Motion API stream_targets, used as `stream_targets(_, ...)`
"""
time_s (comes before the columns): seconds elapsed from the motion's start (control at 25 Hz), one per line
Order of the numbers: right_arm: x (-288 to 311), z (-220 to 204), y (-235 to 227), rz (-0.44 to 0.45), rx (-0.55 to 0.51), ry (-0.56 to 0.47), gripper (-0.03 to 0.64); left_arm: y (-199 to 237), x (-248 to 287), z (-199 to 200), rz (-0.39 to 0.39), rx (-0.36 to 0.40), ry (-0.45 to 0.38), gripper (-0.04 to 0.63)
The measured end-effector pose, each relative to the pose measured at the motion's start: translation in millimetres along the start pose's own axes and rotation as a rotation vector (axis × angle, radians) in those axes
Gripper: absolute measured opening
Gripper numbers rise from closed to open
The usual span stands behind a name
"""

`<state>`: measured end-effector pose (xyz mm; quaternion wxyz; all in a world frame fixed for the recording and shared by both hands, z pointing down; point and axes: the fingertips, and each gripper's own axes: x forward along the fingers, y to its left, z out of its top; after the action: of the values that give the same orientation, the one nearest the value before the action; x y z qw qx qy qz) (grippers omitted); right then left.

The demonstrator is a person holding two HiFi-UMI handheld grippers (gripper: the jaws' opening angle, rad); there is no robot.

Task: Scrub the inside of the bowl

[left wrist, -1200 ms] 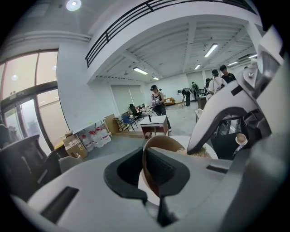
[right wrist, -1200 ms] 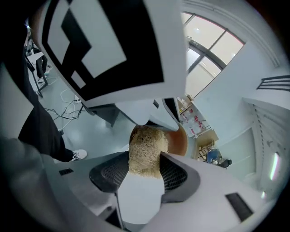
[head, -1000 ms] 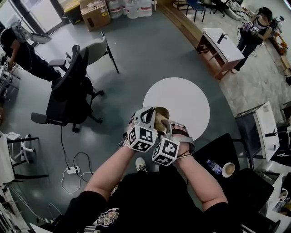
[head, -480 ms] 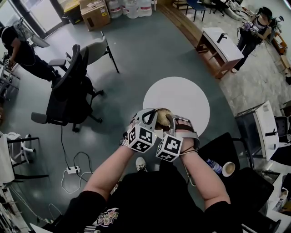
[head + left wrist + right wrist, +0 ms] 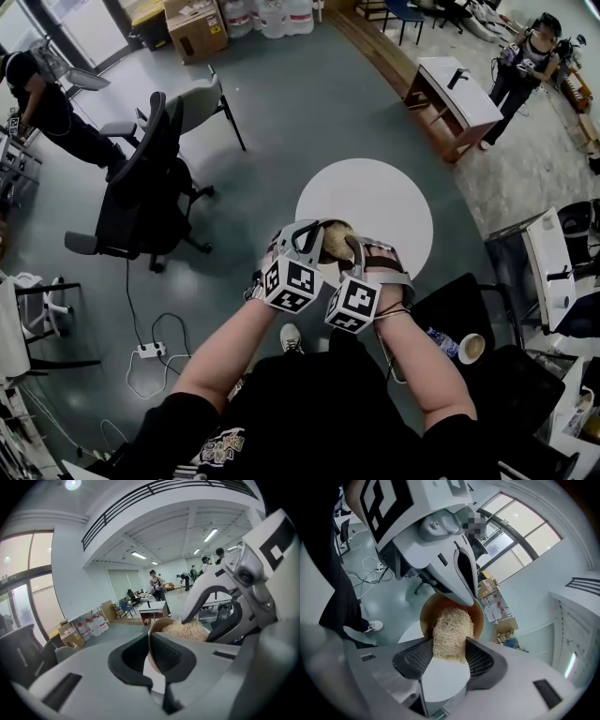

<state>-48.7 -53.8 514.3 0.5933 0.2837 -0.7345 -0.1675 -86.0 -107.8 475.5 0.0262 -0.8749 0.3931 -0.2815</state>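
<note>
Left gripper (image 5: 150, 652): jaws nearly together, pinched on the thin wall of the bowl (image 5: 158, 623), one pad inside the rim and one outside. Bowl is tan and held tilted in the air at frame centre in the head view, in front of the person's chest.

Right gripper (image 5: 449, 660): jaws stand wide, clamped on a pale fibrous scrubber (image 5: 450, 632). The far end of the scrubber sits inside the bowl against its inner surface. Left gripper's jaw overlaps the bowl's upper rim in the right gripper view.

Both marker cubes sit side by side, close together, just below the bowl in the head view.

Surroundings in the head view:
- round white table (image 5: 394, 202) right behind the bowl
- black office chair (image 5: 141, 192) at left
- power strip (image 5: 150, 352) with cable on the grey floor, lower left
- cup (image 5: 471, 349) at lower right
- cardboard box (image 5: 192, 28) at top
</note>
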Motion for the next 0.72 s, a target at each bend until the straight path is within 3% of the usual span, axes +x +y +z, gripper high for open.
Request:
stream_targets(0.16,-3.7,0.3,8.4,0.032,0.048,-0.016,0.222,12.0,-0.3,-2.3,0.044,-0.060,-0.007,0.021)
stream_targets(0.4,-19.3,28.3,27.6,0.107,0.205,-0.159,0.222,19.7,-1.9,-9.6,0.074,-0.104,0.004,0.021)
stream_targets(0.56,-24.6,23.8,27.8,0.134,0.279,-0.198,0.222,23.6,-1.8,-16.5,0.081,-0.159,0.018,0.021)
stream_targets(0.72,-31.0,0.3,22.0,0.142,0.372,-0.217,0.222,32.6,-1.0,-24.5,0.077,-0.278,0.024,0.020)
